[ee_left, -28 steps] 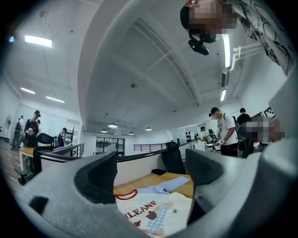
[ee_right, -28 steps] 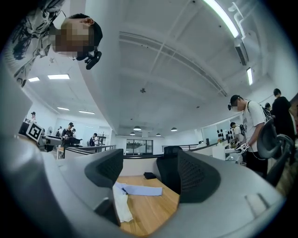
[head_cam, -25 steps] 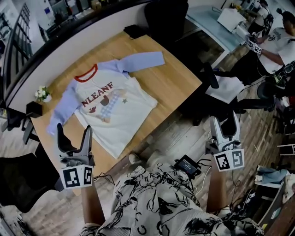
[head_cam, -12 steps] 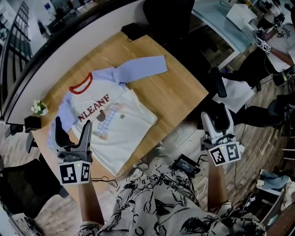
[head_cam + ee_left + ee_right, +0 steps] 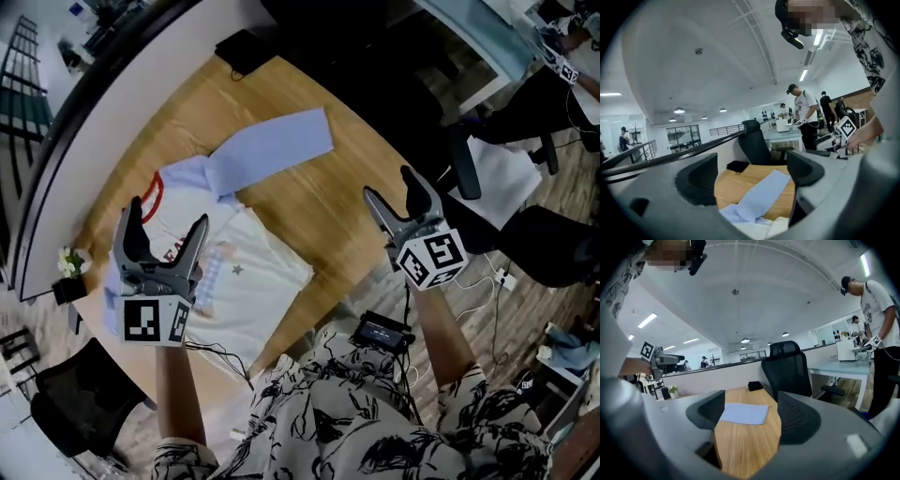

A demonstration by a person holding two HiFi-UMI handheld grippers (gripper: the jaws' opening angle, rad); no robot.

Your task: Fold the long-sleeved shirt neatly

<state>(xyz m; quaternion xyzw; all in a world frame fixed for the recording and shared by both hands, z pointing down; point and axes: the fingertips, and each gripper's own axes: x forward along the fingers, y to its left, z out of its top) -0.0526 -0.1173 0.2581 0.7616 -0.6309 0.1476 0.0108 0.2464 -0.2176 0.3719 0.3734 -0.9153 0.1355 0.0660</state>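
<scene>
On the wooden table (image 5: 328,202), the long-sleeved shirt (image 5: 248,281) lay flat & face-up, no fold made yet, so by my read the whole job was left. White body, red collar (image 5: 154,190), pale-blue sleeve (image 5: 272,145) stretched toward 1 o'clock. Left gripper (image 5: 166,225) hung over the chest, jaws apart, empty. Right gripper (image 5: 391,187), at 3 o'clock of the shirt, was likewise spread w/ nothing between.

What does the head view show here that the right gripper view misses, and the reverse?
Head view only: the shirt's white body and red collar, plus a black device on the floor. Right gripper view only: ceiling lights and distant people beyond the partition. Shared: the blue sleeve, wooden table and black pouch.
</scene>
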